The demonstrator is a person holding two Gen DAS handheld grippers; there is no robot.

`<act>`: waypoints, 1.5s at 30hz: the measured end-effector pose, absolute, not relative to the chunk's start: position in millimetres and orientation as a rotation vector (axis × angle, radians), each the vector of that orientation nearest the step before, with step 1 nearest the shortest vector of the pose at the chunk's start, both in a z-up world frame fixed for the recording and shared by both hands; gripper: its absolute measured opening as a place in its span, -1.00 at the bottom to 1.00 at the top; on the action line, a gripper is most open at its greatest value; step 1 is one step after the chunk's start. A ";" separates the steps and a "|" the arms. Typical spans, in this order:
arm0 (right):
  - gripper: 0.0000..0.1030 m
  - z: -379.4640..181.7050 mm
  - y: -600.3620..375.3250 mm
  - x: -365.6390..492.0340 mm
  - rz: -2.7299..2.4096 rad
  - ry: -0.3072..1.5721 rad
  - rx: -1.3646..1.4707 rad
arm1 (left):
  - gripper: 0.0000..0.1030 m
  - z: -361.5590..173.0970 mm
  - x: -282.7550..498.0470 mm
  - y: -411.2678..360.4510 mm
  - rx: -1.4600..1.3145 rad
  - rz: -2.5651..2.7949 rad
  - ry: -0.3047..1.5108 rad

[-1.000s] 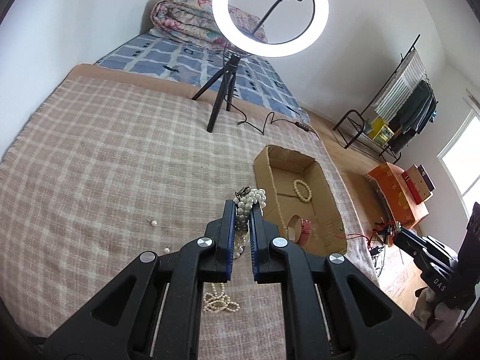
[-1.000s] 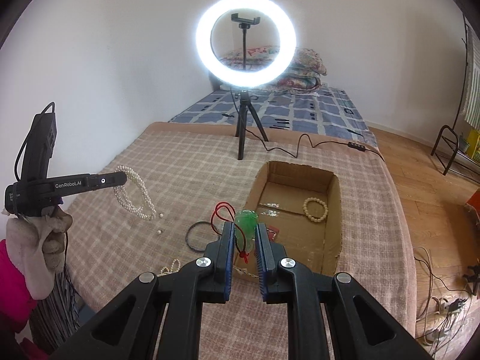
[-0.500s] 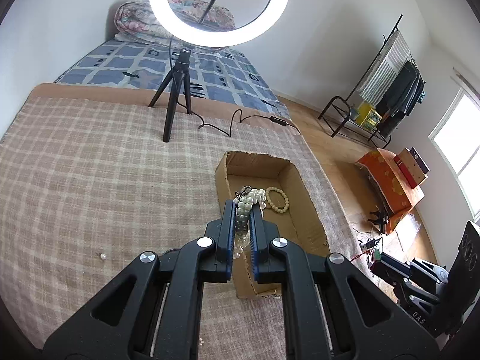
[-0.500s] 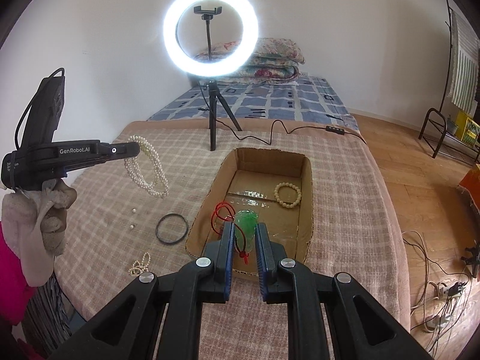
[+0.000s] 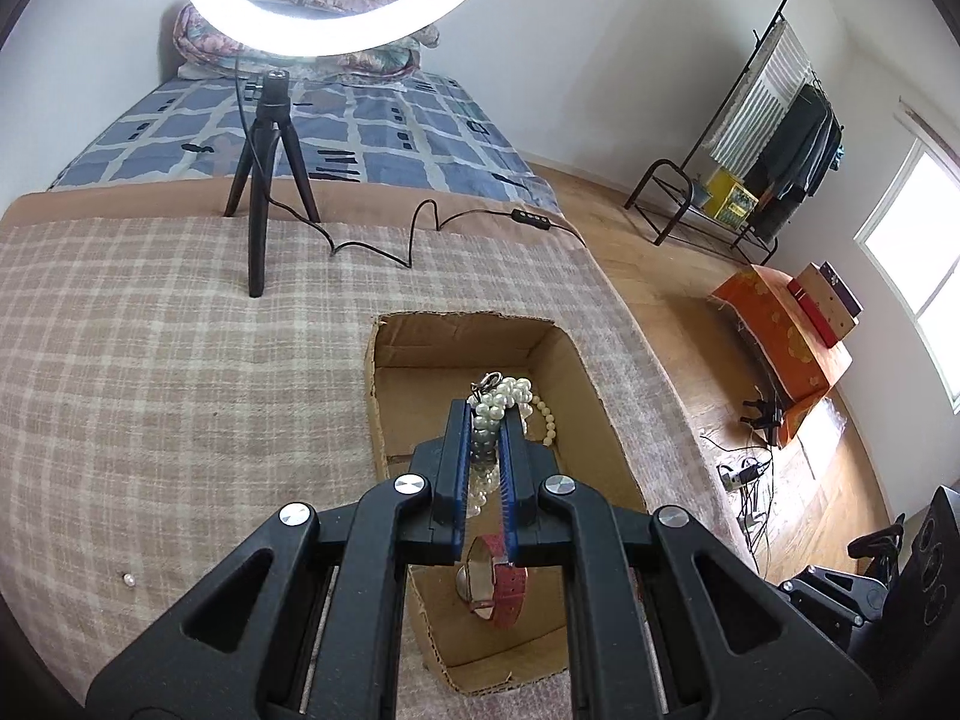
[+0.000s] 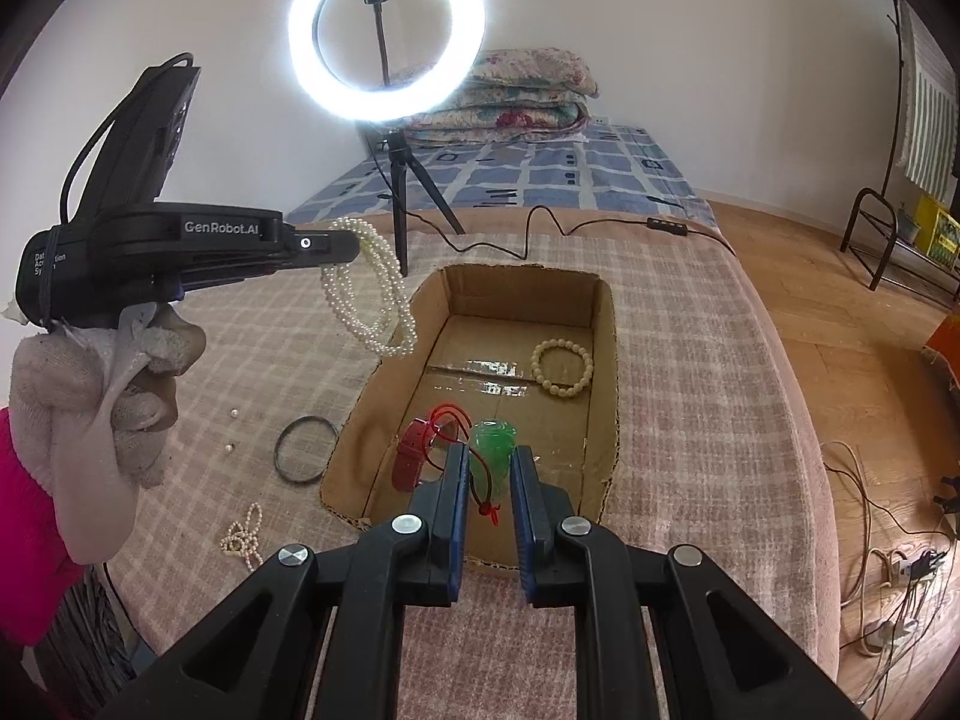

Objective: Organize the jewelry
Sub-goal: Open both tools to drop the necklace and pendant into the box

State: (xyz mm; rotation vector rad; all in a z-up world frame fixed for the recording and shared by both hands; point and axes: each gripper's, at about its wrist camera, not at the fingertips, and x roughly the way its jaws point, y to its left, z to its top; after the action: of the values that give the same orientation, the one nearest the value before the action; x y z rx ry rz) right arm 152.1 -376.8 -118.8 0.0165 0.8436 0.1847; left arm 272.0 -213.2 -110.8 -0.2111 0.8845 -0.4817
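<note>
Two grippers worked at the cardboard box [image 6: 606, 324]. The right gripper [image 6: 487, 468], at the box's near edge, pinched a green pendant [image 6: 493, 450] on a red cord [image 6: 447, 420]. The left gripper [image 5: 487, 420] clamped a pearl necklace [image 5: 501, 399] hanging over the box's left wall. Beyond lay a beaded bracelet [image 6: 562, 361] on bare box floor.
</note>
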 end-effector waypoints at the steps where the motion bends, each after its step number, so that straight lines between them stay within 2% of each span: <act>1: -0.77 -121.3 -377.3 154.6 0.186 0.847 0.017 | -0.86 -113.0 274.3 -217.2 -0.206 -0.482 0.889; 14: -0.76 -156.1 -383.4 179.3 0.172 0.907 0.053 | -0.87 -142.8 296.8 -253.8 -0.143 -0.477 0.942; 24: -0.74 -169.3 -382.6 187.5 0.166 0.931 0.043 | -0.86 -145.6 300.4 -255.8 -0.140 -0.476 0.933; 26: -0.43 -168.6 -380.7 187.2 0.169 0.925 0.034 | -0.86 -142.3 299.5 -256.3 -0.131 -0.479 0.920; 28: -0.38 -167.3 -377.7 186.4 0.172 0.921 0.021 | -0.84 -138.8 298.0 -257.5 -0.111 -0.478 0.908; 30: -0.22 -165.9 -374.5 186.1 0.170 0.919 0.009 | -0.53 -135.6 295.8 -257.3 -0.106 -0.485 0.899; 31: 0.05 -164.7 -373.0 185.1 0.164 0.911 0.000 | -0.29 -133.5 294.4 -256.5 -0.107 -0.486 0.892; 32: 0.26 -163.0 -371.7 183.6 0.158 0.900 -0.007 | -0.21 -131.3 292.7 -255.2 -0.108 -0.482 0.883; 37: 0.68 -156.2 -365.8 177.3 0.140 0.882 -0.034 | -0.21 -121.7 287.5 -249.8 -0.110 -0.477 0.865; 42: 0.78 -146.7 -359.2 170.7 0.117 0.856 -0.074 | -0.18 -110.1 280.8 -242.3 -0.110 -0.473 0.848; 45: 0.85 -138.9 -356.6 165.9 0.108 0.837 -0.073 | -0.03 -101.6 274.1 -236.7 -0.113 -0.471 0.830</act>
State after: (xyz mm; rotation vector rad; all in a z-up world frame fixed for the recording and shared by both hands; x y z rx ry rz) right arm 165.9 -356.6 -138.9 -0.0729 0.8369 0.1079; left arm 274.1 -236.7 -101.6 -0.1130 0.8302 -0.4714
